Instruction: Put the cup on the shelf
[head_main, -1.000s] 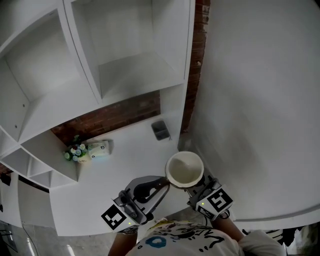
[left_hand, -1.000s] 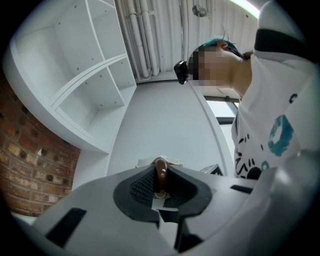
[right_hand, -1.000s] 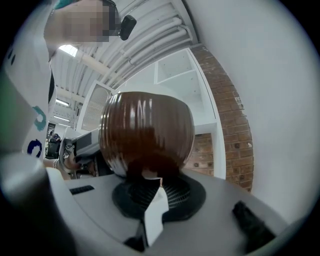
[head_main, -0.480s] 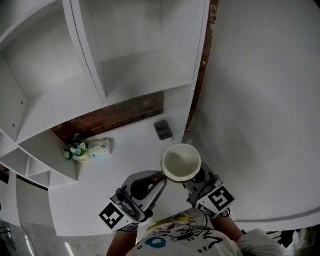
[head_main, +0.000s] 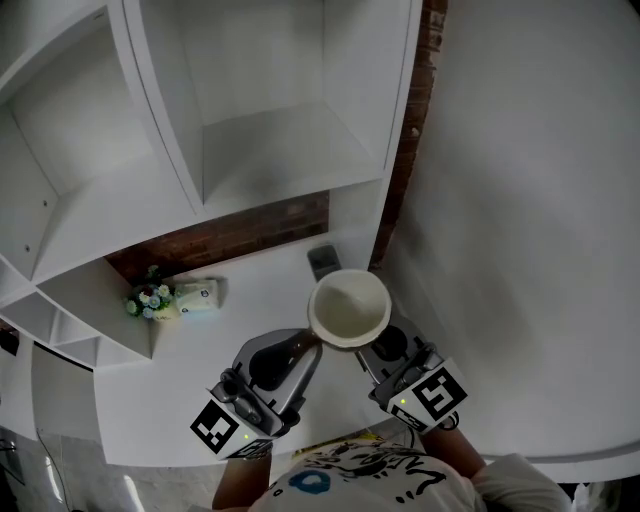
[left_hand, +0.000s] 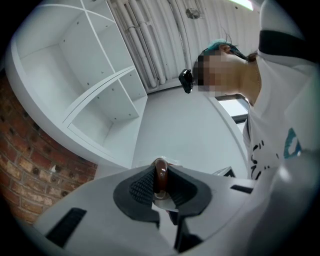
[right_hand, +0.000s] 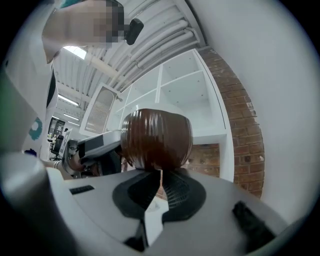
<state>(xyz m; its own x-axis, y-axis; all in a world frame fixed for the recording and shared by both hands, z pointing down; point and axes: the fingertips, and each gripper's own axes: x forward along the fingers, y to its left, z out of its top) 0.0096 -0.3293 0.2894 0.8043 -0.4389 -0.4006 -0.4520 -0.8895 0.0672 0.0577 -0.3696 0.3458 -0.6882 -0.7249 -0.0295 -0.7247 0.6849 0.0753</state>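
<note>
— White shelf (head_main: 265, 150) on a brick wall (head_main: 230, 236), white counter (head_main: 250, 300) below. Counts?

— One cup (head_main: 348, 308), brown outside and pale inside. It is held up over the counter, in front of the shelf and not on it. Two grippers.

— Left one?

— Left gripper (head_main: 314, 342): jaws clamped on the cup's handle (left_hand: 160, 176), the brown ring pinched between them.

— Right?

— Right gripper (head_main: 368, 346): jaws drawn almost together, only a slit between. The cup's base sits on their ends.

— Pinching or propping?

— Cannot tell. From above, the cup covers those ends.

— Else on the counter?

— One bunch of flowers (head_main: 150, 300) with one pale box (head_main: 198, 296) just beside it. One small dark item (head_main: 322, 260) near the shelf's upright, too small to name.

— Shelf bays?

— Two big ones in full sight. The smaller ones at the left edge are cut off, number unclear.
</note>
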